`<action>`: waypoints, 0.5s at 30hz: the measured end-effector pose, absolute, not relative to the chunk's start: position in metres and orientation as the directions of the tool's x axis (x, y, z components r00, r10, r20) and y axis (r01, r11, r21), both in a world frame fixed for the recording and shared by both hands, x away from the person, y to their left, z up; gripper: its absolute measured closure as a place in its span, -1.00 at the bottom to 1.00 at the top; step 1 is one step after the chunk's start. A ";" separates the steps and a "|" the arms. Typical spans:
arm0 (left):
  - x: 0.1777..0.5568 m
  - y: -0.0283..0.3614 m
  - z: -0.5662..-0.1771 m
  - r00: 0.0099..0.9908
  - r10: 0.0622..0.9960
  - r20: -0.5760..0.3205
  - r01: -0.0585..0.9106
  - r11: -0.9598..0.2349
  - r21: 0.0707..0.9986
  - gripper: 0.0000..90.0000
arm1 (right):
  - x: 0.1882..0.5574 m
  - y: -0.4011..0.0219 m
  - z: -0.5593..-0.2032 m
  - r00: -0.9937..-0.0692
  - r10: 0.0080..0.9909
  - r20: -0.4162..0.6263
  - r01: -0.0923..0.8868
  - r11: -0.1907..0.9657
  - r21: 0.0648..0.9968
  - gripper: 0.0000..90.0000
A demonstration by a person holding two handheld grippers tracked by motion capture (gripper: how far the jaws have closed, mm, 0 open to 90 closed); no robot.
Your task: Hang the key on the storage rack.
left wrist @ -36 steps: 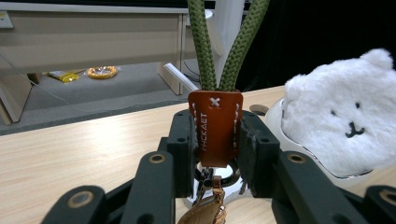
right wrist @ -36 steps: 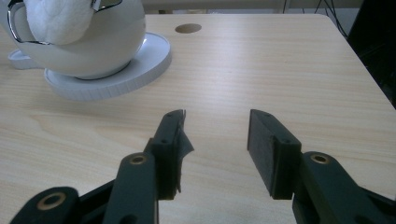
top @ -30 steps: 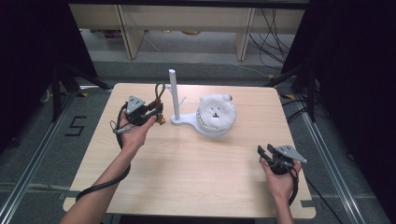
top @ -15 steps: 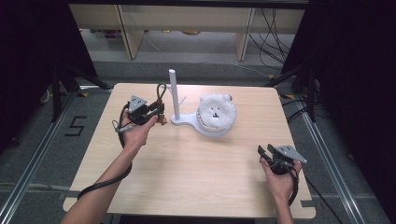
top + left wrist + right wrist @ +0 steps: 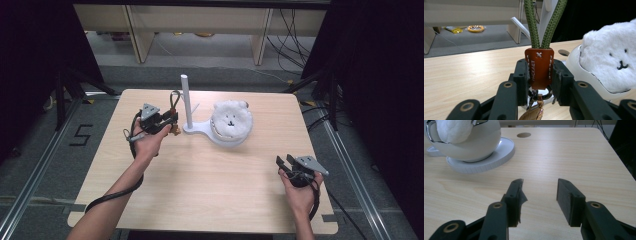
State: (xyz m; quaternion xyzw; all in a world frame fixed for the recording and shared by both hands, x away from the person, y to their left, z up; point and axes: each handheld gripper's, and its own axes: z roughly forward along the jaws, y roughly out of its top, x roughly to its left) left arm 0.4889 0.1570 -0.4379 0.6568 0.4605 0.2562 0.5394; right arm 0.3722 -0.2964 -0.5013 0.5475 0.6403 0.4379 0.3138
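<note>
The left gripper (image 5: 167, 121) sits at the left of the table (image 5: 200, 200), clenched on the orange leather tab of a keychain (image 5: 539, 67); its green cord loop (image 5: 174, 100) stands up just beside the white post of the stand (image 5: 186, 102); a brass clip hangs below the tab between the jaws.

Judging from this, the loop looks meant for the post or its small side peg; the risk is that the soft cord folds or twists as it is lifted, so the loop catches the post's side rather than dropping over it; a nudge could also shift the light stand, since nothing steadies it.

Further right, the stand's round dish holds a white bowl (image 5: 471, 145), and in the bowl sits 1 fluffy white plush toy (image 5: 231, 119) with a small face.

At the far right, the right gripper (image 5: 539, 197) rests near the table's edge, released, its 2 jaws apart with nothing between them.
</note>
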 end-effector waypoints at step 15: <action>0.496 0.150 -0.442 0.447 0.878 -0.172 0.355 0.003 0.935 0.51 | 0.372 -0.296 -0.501 -0.204 0.975 0.085 0.426 0.010 0.905 0.26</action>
